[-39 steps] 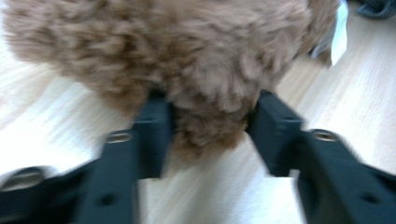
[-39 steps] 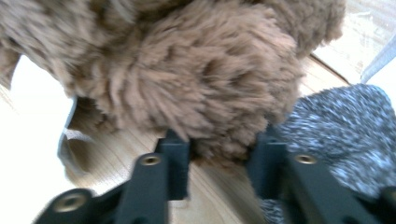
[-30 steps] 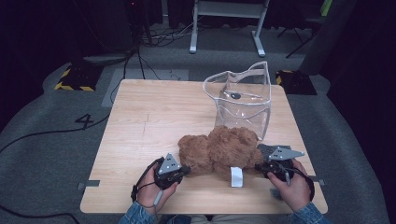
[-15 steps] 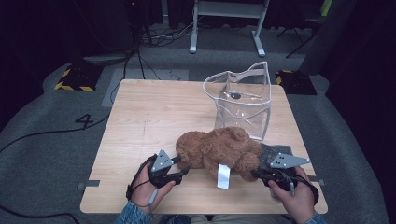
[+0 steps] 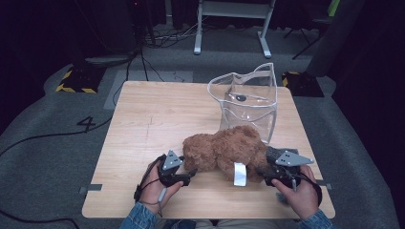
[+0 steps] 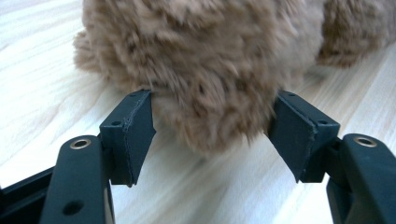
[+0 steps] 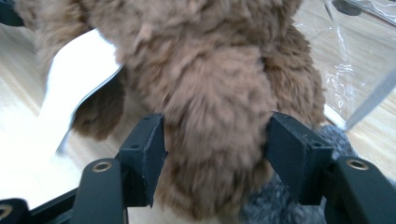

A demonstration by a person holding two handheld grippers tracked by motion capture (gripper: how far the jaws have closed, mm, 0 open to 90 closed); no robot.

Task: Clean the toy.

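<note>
Brown and fluffy, the teddy (image 5: 227, 152) lies on its side on the wooden table (image 5: 157, 119), near the front edge and a little toward the right edge. A white tag (image 5: 239, 174) hangs from it on the side facing the front edge; no writing can be read on it. A dark "4" (image 5: 87, 124) is marked on the grey floor, left of the table.

The left gripper (image 5: 184, 175) sits at the teddy's left end. In the left gripper view its jaws stand wide, one on each side of a furry lump (image 6: 215, 88), with the fur brushing them. These jaws have just been opening. The right gripper (image 5: 265, 172) sits at the teddy's right end. In the right gripper view its jaws are wide too, with a furry part (image 7: 215, 140) between them, and they have also just been opening.

A clear bag (image 5: 248, 102) stands upright just behind the teddy, toward the back right corner, and it has a dark little thing (image 5: 241, 98) inside.

A second ago the teddy was bunched up and held by both ends. It now lies stretched longer along the front edge, and the tag has swung more to the front.
</note>
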